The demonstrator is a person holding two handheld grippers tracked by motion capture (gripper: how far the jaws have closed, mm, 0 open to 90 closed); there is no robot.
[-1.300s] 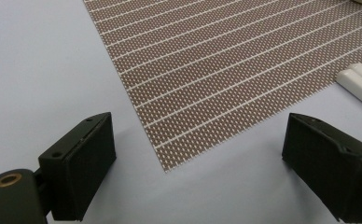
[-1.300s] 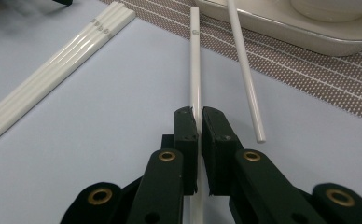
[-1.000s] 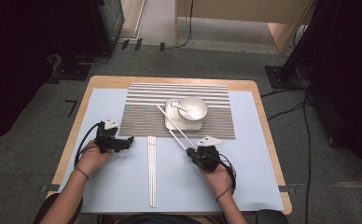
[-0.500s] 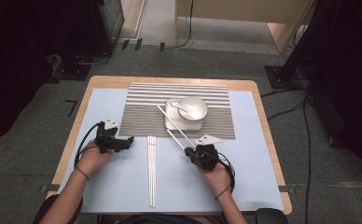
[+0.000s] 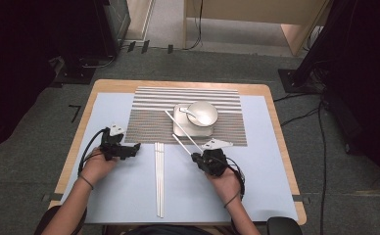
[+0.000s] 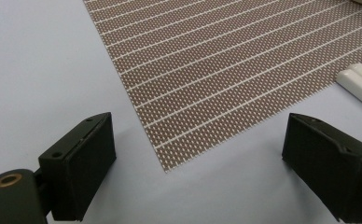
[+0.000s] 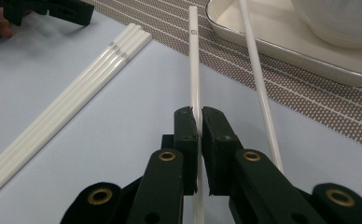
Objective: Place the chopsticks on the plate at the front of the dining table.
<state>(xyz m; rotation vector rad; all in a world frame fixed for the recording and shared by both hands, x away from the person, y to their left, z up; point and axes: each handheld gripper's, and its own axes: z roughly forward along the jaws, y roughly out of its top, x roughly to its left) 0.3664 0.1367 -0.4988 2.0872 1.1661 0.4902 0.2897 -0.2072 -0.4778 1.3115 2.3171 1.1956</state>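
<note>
My right gripper point(image 5: 196, 156) point(image 7: 200, 116) is shut on a thin white chopstick point(image 5: 182, 145) point(image 7: 194, 56) that points toward the striped placemat point(image 5: 149, 122) point(image 6: 226, 60). Just beside it, a second white chopstick point(image 5: 178, 123) point(image 7: 258, 74) lies slanted, with its far end over the corner of the metal tray point(image 5: 180, 128) point(image 7: 281, 46). The tray holds a white bowl point(image 5: 202, 113) point(image 7: 337, 18) and a spoon point(image 5: 188, 112). My left gripper point(image 5: 135, 147) point(image 6: 200, 128) stands wide open and holds nothing, low over the placemat's near left corner.
Several more white chopsticks point(image 5: 159, 181) point(image 7: 76, 98) point(image 6: 361, 81) lie side by side on the pale blue table cover point(image 5: 256, 196), between my hands. The wooden table edge point(image 5: 80, 117) frames the cover. Dark equipment and cables stand on the floor around.
</note>
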